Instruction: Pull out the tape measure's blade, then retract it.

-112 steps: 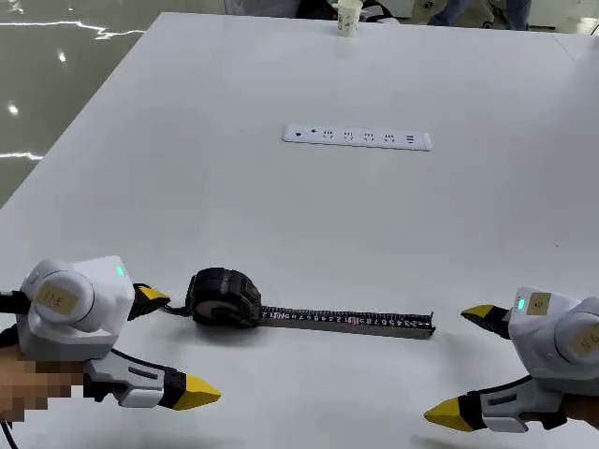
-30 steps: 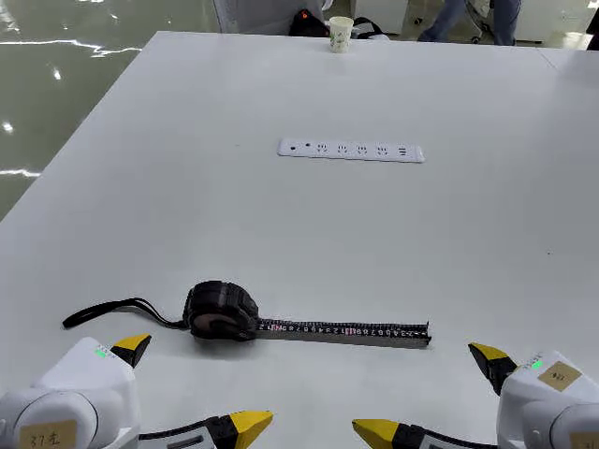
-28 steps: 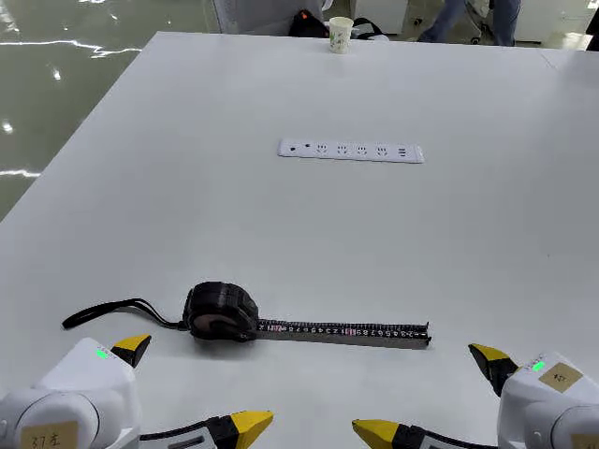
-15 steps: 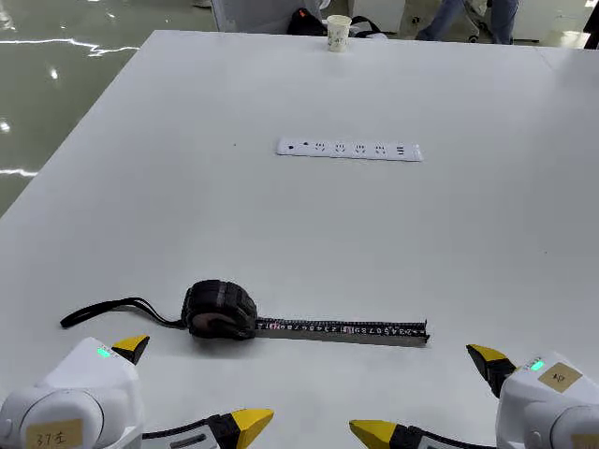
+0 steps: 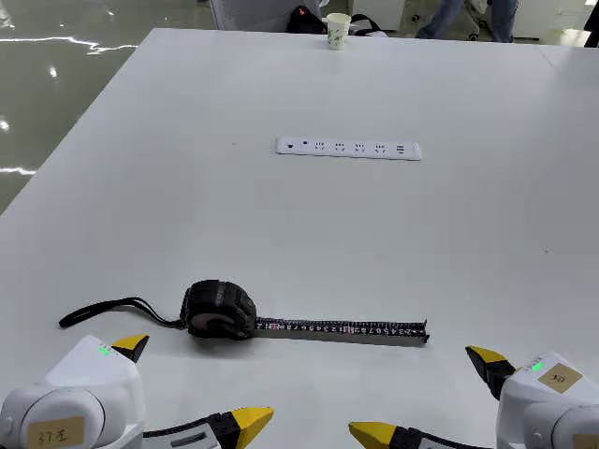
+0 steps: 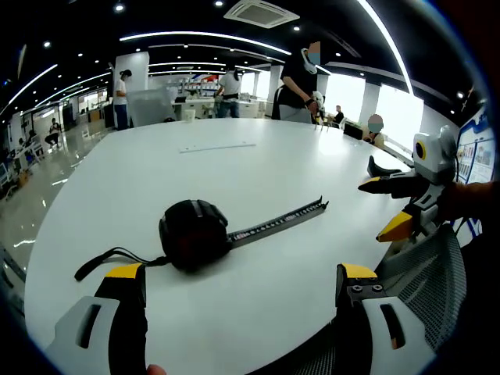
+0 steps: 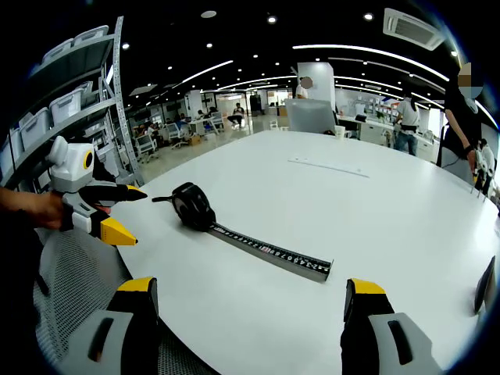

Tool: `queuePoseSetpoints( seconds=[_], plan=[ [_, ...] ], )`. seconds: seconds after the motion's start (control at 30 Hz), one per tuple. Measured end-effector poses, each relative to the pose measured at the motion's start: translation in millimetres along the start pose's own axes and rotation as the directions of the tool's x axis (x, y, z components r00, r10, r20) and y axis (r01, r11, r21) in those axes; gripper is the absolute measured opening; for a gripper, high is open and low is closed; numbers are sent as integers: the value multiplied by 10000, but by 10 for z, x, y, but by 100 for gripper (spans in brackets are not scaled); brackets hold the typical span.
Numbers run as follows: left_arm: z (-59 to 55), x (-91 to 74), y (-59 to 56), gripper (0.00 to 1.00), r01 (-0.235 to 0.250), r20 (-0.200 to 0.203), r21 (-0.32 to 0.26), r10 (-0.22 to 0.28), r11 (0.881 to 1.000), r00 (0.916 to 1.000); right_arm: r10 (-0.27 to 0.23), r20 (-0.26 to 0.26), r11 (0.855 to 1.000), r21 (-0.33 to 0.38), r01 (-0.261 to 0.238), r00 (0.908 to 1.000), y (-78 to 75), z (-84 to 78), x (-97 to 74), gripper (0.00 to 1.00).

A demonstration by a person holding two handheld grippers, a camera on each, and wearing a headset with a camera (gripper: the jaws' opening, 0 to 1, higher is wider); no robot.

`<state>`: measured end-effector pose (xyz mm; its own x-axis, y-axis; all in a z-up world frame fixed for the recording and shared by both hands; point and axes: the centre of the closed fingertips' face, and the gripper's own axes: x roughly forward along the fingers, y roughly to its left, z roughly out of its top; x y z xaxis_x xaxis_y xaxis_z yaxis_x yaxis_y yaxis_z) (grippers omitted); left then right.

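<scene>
1. Tape measure (image 5: 220, 310) is laid on the near side of the power strip (image 5: 348, 148), blade (image 5: 342, 329) drawn out.
2. Left gripper (image 5: 192, 381) and right gripper (image 5: 427, 394) are held spread, empty.
3. An unbraked blade could be whipped back, shifting the case.

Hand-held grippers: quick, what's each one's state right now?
Left hand-held gripper: open, holding nothing.
Right hand-held gripper: open, holding nothing.
</scene>
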<state>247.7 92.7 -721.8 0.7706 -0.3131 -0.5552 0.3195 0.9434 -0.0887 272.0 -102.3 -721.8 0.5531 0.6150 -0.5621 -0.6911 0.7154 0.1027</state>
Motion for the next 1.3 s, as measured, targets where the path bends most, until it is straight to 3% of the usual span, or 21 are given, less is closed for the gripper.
queuePoseSetpoints(
  seconds=[0.43,0.93,1.3],
  plan=[
    [40,76,7,99,-59,-197,-73,57,10000,9998,539,-143,9983,-214,-542,9984,39,0,33,99],
    [126,175,107,99,-379,-331,-503,362,9980,9988,1023,-546,9934,-460,-1048,9933,-89,-34,80,99],
    [149,273,179,97,-640,-473,-711,607,9954,9970,1523,-967,9839,-790,-1601,9836,-162,-115,149,95]
  ],
)
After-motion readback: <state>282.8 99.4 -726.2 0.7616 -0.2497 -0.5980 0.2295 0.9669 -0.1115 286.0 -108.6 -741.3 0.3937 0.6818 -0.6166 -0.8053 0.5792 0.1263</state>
